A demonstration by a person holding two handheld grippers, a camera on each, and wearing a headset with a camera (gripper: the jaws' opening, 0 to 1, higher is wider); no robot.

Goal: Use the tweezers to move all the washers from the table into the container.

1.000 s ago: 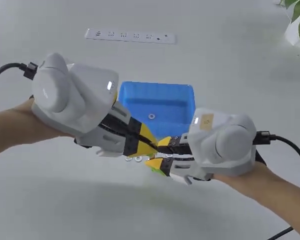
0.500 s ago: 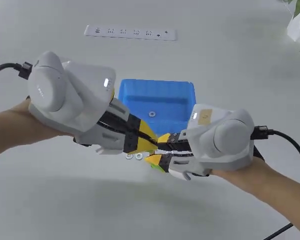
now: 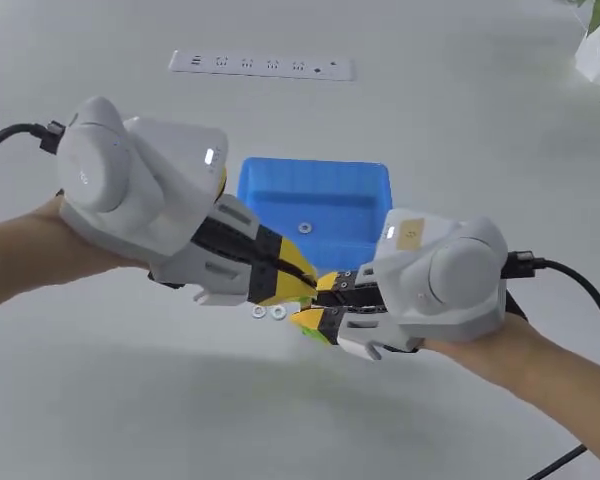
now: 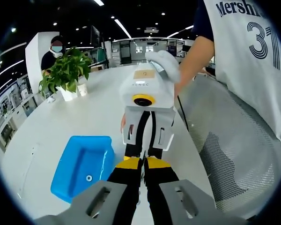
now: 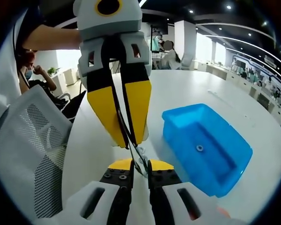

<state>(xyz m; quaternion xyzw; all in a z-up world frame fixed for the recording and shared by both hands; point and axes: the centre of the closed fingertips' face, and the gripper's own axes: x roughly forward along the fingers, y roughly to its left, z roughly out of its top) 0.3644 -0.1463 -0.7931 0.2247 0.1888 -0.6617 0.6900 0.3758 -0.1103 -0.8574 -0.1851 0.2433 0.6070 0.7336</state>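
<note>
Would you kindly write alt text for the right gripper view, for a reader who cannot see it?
The left gripper reaches down from the top, its yellow fingers meeting the right gripper at bottom centre, with tweezers pinched between them. To the right, a blue container on the table holds one washer.

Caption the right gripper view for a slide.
The left gripper and right gripper meet tip to tip on the tweezers beside the blue container holding one washer.

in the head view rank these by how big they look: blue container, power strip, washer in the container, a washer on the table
1. blue container
2. power strip, though it lies farther from the camera, so its place is unsure
3. washer in the container and washer on the table: they look alike, so no ranking
</note>
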